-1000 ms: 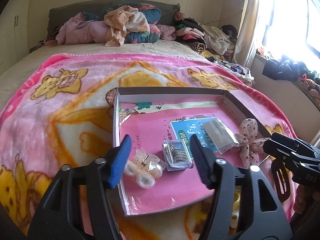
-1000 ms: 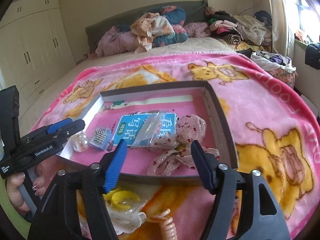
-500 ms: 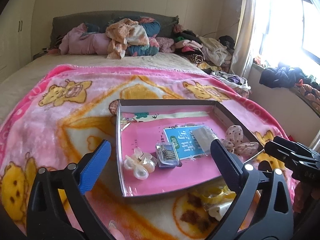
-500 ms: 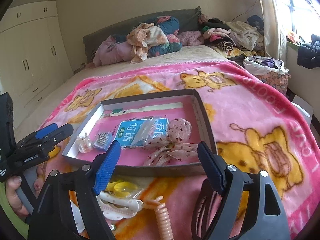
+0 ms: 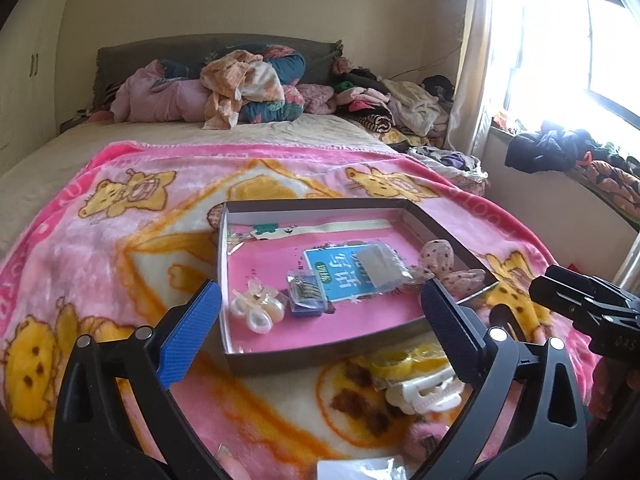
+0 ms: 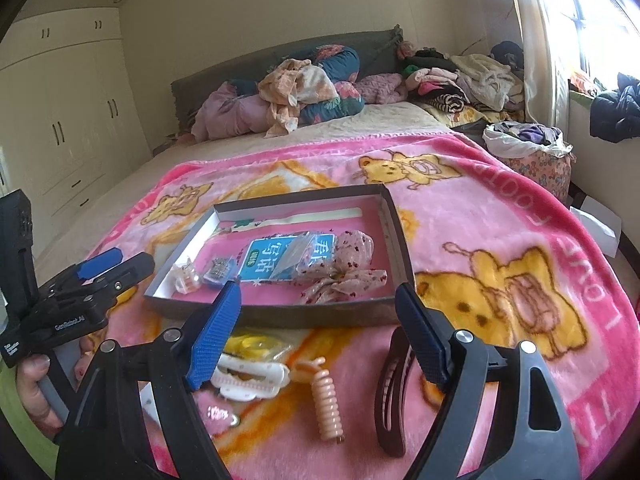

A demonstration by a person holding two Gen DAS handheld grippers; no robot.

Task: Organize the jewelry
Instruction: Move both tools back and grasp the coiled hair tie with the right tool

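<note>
Tray [image 5: 320,354] farther off now (pink blanket [image 5: 120,248], cluttered bed [image 5: 240,128])

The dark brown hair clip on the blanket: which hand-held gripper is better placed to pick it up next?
Probably the right hand-held gripper: the dark brown hair clip lies just below its open jaws. The left hand-held gripper hangs open beyond the tray's other corner.

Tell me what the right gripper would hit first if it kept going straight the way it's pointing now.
Probably the pink blanket just before the box, near the peach spiral hair tie, which lies between the open fingers of the right gripper. The near wall of the cardboard box comes next; depth is hard to judge.
</note>
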